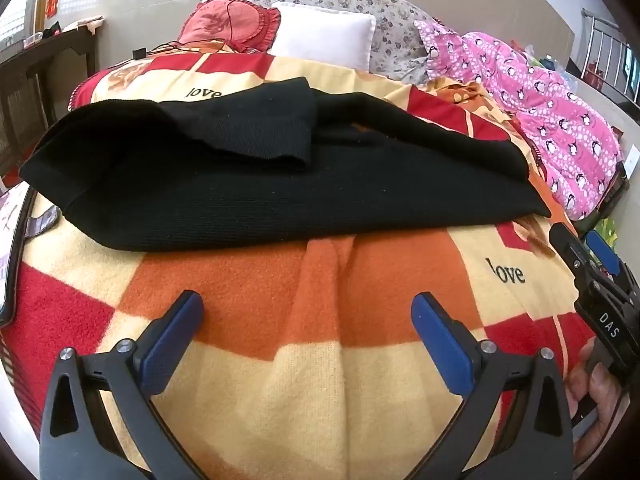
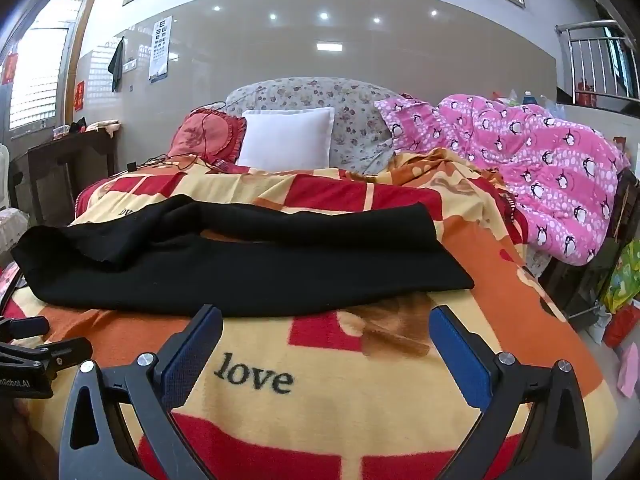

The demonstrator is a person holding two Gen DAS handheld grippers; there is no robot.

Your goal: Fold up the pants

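Black knit pants (image 1: 256, 184) lie across the bed on a red, orange and cream checked blanket (image 1: 320, 380), one part folded over on top. They also show in the right wrist view (image 2: 248, 276). My left gripper (image 1: 307, 320) is open and empty, hovering over the blanket just short of the pants' near edge. My right gripper (image 2: 326, 334) is open and empty, just in front of the pants' near edge toward their right end. The right gripper also shows at the right edge of the left wrist view (image 1: 588, 256).
A pink penguin quilt (image 2: 540, 168) is heaped at the bed's right. A white pillow (image 2: 288, 140), a red cushion (image 2: 208, 132) with a cable and a floral headboard (image 2: 320, 96) stand at the far end. A dark wooden table (image 2: 60, 168) is at left.
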